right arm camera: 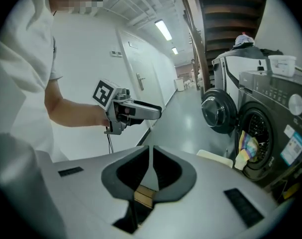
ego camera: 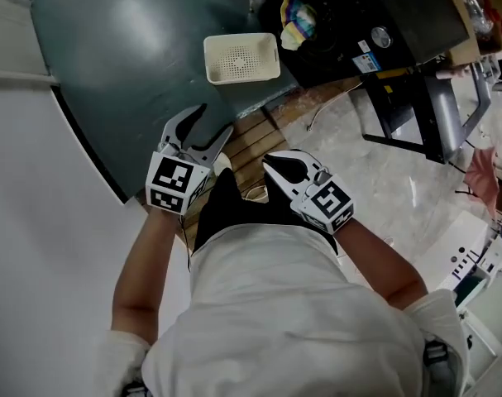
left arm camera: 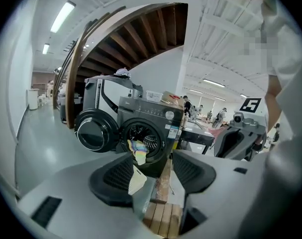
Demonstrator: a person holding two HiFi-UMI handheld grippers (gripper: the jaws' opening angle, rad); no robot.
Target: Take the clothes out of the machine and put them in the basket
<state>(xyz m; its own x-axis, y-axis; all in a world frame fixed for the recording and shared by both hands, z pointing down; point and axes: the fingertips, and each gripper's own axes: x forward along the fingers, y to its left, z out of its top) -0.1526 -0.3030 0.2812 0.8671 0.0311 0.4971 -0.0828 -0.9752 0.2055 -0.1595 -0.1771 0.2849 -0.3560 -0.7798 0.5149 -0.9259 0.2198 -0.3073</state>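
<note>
Left gripper released, right gripper clenched; head view alone shows basket whole.

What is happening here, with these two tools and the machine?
A person holds a gripper in each hand, both empty: the left gripper is open, the right gripper shut. The washing machine stands ahead with its door open and a colourful cloth hanging from the drum. The basket before it holds nothing yet.
</note>
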